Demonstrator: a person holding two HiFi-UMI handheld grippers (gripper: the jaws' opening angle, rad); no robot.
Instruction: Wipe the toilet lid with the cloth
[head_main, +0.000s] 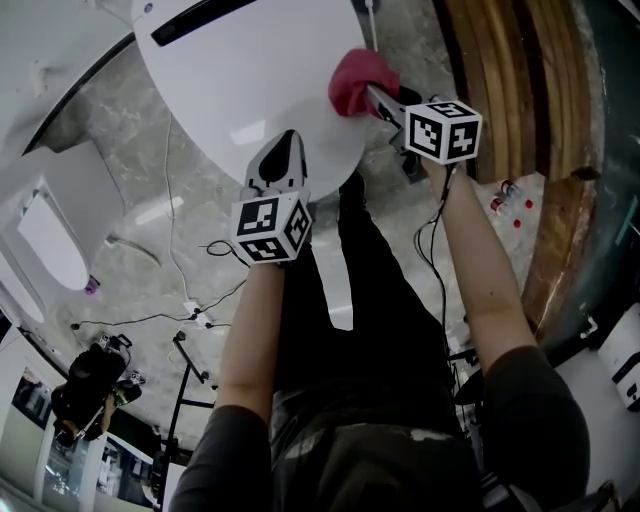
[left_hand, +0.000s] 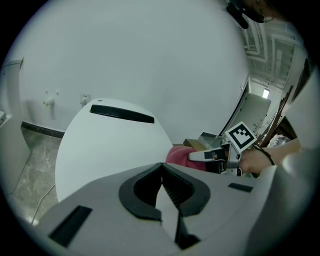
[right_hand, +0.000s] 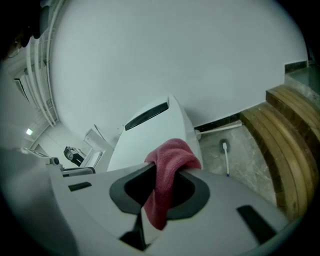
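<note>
The toilet lid (head_main: 250, 80) was plain white, with one black strip (left_hand: 122, 114) at its twelve o'clock. The cloth (head_main: 352, 82), at the lid's three o'clock, was a deep pink with no pattern. My left gripper (head_main: 287, 142) was pale grey with black pads and bore black square markers on white. My right gripper (head_main: 378, 97) was the same grey, black and white. The floor (head_main: 140, 190) was grey marble with lighter veins. At my two o'clock the wooden steps (head_main: 500, 80) ran in darker and lighter brown stripes. My trousers (head_main: 370, 300) were black. The wall (left_hand: 150, 50) was flat white. At the right gripper's two o'clock lay a brush (right_hand: 226, 160) with a white handle
</note>
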